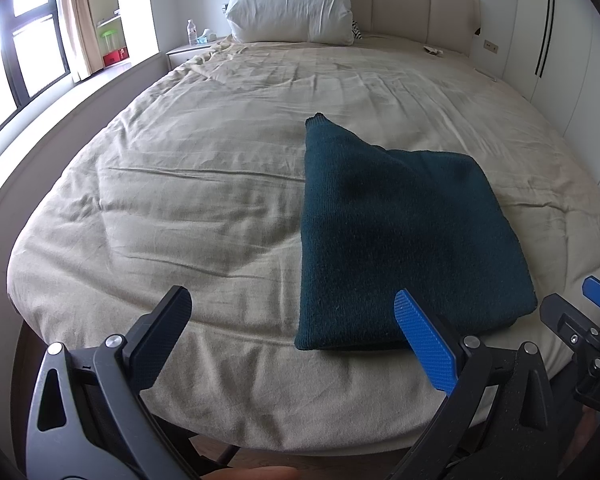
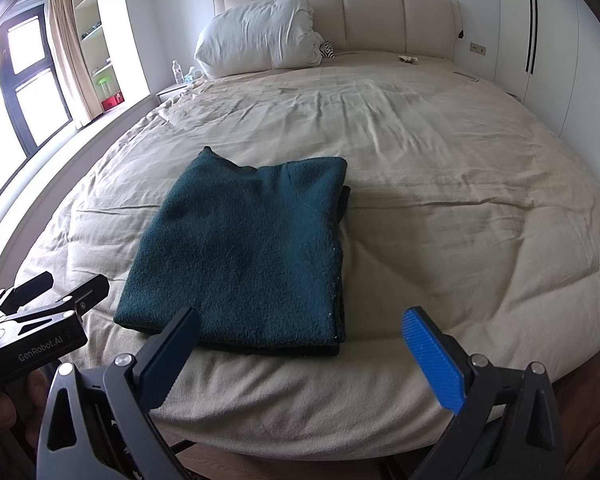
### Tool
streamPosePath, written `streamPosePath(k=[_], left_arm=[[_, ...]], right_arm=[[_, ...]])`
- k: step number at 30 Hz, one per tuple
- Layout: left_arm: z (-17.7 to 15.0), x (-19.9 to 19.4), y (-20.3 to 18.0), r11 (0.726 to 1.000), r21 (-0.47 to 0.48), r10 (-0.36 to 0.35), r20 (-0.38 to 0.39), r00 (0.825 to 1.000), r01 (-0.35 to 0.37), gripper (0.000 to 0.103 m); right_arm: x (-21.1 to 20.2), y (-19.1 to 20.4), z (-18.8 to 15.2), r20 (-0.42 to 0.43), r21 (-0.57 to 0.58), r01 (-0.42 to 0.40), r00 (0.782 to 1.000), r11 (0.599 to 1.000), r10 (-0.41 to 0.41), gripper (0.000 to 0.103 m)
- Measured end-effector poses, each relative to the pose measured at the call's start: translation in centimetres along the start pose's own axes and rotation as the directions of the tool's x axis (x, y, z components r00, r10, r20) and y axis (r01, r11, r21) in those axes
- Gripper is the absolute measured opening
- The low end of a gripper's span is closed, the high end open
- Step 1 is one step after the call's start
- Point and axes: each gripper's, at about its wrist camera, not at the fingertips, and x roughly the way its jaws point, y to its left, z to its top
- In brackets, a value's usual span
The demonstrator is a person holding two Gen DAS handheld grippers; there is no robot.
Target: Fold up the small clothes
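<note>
Around me is a bed (image 1: 204, 208) under a creased beige cover, with a big white pillow (image 1: 292, 4) propped against the padded headboard (image 1: 424, 4) at the far end. A water bottle (image 1: 191, 32) stands on the nightstand (image 1: 184, 53) off to the far left, near the window (image 1: 28, 40) and curtain (image 1: 74, 16); white wardrobe doors (image 1: 556, 40) line the right wall. Nothing lies between me and the garment.

My left gripper (image 1: 294, 330) hangs over the near edge of the bed, jaws wide apart and holding nothing; the dark green sweater (image 1: 388, 232) lies ahead and to its right, the blue finger overlapping its near edge in view. My right gripper (image 2: 300, 344) hovers there too, jaws spread and empty, the sweater's near edge just beyond its black finger, ahead and slightly left.

The sweater is a fuzzy teal knit, folded into a thick rectangle lying flat on the cover, layers showing along its right side, one ribbed corner poking out at the far left.
</note>
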Motion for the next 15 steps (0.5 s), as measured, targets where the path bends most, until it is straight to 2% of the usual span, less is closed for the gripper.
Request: streamPosePath(k=[15], left_arm=[[0.05, 0.24, 0.37, 1.000, 0.007, -0.015, -0.006, 1.000, 0.015, 0.103]], right_arm=[[-0.09, 0.08, -0.39, -0.004, 0.003, -0.004, 1.000, 1.000, 0.004, 0.103]])
